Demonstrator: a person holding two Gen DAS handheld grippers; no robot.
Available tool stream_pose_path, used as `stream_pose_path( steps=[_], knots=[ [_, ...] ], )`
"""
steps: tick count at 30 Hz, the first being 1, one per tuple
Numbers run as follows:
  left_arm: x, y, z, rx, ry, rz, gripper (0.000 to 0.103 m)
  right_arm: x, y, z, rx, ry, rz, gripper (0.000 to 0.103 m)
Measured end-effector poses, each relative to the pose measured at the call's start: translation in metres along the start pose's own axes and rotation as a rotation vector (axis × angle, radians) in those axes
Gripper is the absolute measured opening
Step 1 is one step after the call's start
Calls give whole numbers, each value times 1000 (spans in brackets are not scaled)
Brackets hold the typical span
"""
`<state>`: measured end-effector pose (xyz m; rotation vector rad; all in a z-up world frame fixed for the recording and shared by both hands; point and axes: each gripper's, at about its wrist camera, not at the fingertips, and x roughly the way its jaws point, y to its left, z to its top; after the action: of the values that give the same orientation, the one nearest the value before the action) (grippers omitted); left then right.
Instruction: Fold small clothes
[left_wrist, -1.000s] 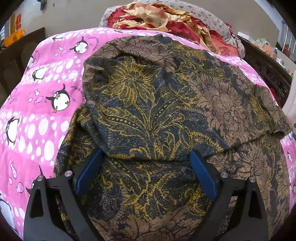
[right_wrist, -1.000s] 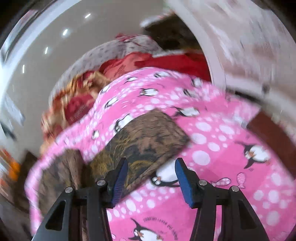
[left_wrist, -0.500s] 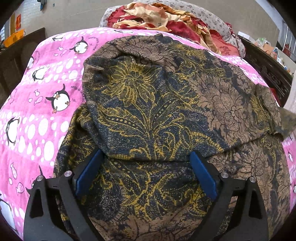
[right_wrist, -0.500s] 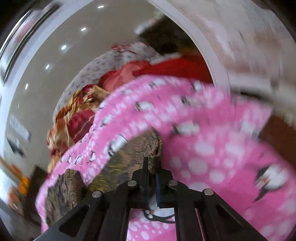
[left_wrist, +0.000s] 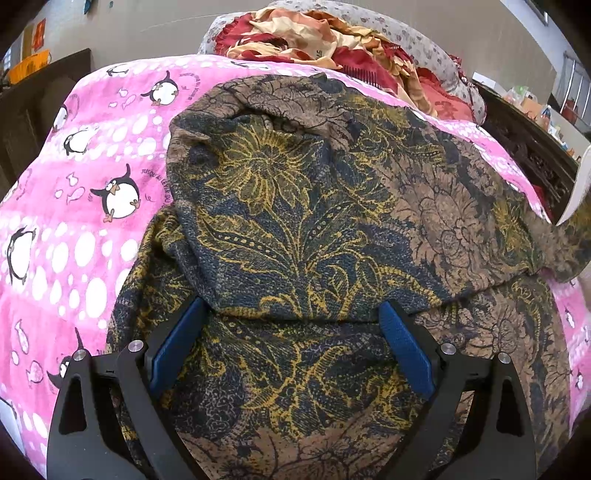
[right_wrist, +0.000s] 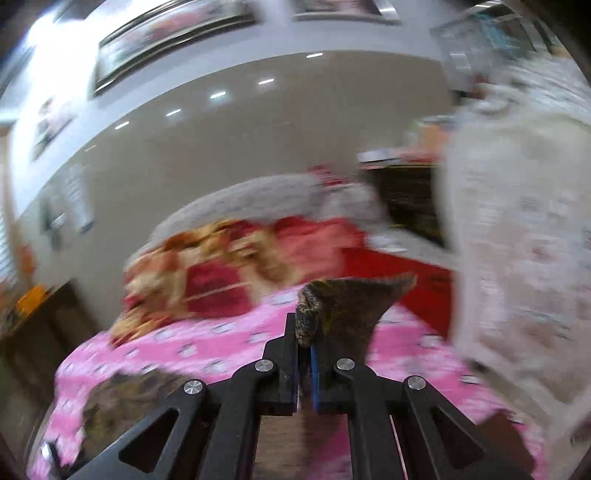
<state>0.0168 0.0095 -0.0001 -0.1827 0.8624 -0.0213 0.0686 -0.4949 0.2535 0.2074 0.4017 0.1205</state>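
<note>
A dark garment with a gold and brown flower print (left_wrist: 314, 229) lies spread on the pink penguin blanket (left_wrist: 74, 229), with one layer folded over the lower one. My left gripper (left_wrist: 291, 325) is open and rests low over the garment's near part, its blue pads either side of the fold edge. My right gripper (right_wrist: 304, 347) is shut on a corner of the same garment (right_wrist: 351, 306) and holds it lifted above the blanket (right_wrist: 207, 347). The lifted corner also shows at the right edge of the left wrist view (left_wrist: 569, 251). The right wrist view is blurred.
A heap of red and gold cloth (left_wrist: 332, 40) and a grey patterned pillow (left_wrist: 424, 40) lie at the far end of the bed. Dark wooden furniture (left_wrist: 524, 147) stands to the right, and more (left_wrist: 37, 96) to the left. A pale patterned cloth (right_wrist: 517, 258) fills the right wrist view's right side.
My right gripper closed on the garment's corner and lifted it off the blanket, tilting upward. In the left wrist view that right corner rose. My left gripper stayed in place, open.
</note>
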Motion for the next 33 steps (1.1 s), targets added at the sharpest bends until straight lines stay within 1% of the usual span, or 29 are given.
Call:
stream_pose_path(
  steps=[1, 3, 5, 7, 8, 10, 11, 12, 15, 16, 18, 19, 20, 21, 22, 23, 24, 25, 26, 27, 29, 30, 31, 33],
  knots=[
    [0, 1, 0, -3, -1, -4, 95, 6, 21, -2, -25, 13, 42, 4],
    [-1, 2, 0, -10, -5, -14, 95, 25, 74, -12, -59, 50, 164, 4],
    [-2, 4, 0, -22, -9, -30, 95, 41, 115, -25, -79, 79, 244, 4],
    [-3, 6, 0, -33, -14, -45, 95, 67, 165, -48, -101, 134, 333, 4],
    [-3, 7, 0, -38, -16, -51, 95, 78, 183, -59, -103, 158, 361, 4],
    [-4, 9, -1, -49, -20, -64, 95, 109, 224, -91, -96, 238, 427, 4],
    [-4, 10, -1, -53, -21, -70, 95, 123, 240, -110, -114, 275, 432, 4],
    [-5, 11, -1, -57, -23, -76, 95, 140, 257, -134, -137, 333, 434, 4],
    [-6, 13, -2, -66, -26, -89, 95, 168, 283, -190, -201, 470, 421, 4],
    [-6, 13, -2, -68, -26, -91, 95, 176, 286, -211, -220, 527, 407, 4],
    [-7, 13, -2, -67, -25, -91, 95, 186, 285, -238, -248, 617, 354, 5],
    [-7, 13, -1, -67, -26, -91, 95, 182, 283, -244, -266, 605, 346, 5],
    [-7, 13, -2, -64, -25, -88, 95, 173, 280, -245, -272, 579, 355, 9],
    [-7, 13, -1, -62, -25, -86, 95, 166, 277, -243, -275, 579, 362, 25],
    [-7, 13, -1, -62, -26, -85, 95, 156, 271, -241, -281, 581, 362, 37],
    [-10, 12, 0, -61, -25, -81, 95, 146, 266, -240, -295, 568, 349, 51],
    [-13, 10, 2, -58, -30, -85, 95, 132, 257, -239, -321, 547, 343, 55],
    [-19, 9, 4, -56, -46, -101, 95, 117, 246, -242, -358, 538, 334, 56],
    [-29, 6, 7, -55, -81, -136, 95, 108, 240, -243, -378, 540, 317, 56],
    [-38, 3, 11, -48, -121, -180, 95, 99, 231, -249, -405, 541, 287, 56],
    [-45, -7, 22, -21, -163, -260, 95, 84, 208, -271, -456, 549, 208, 56],
    [-43, -14, 30, -2, -163, -299, 95, 81, 196, -279, -421, 545, 213, 60],
    [-37, -20, 39, 12, -154, -341, 95, 78, 189, -278, -372, 532, 218, 62],
    [-22, -29, 56, 26, -130, -368, 95, 80, 188, -275, -372, 528, 170, 75]
  ],
)
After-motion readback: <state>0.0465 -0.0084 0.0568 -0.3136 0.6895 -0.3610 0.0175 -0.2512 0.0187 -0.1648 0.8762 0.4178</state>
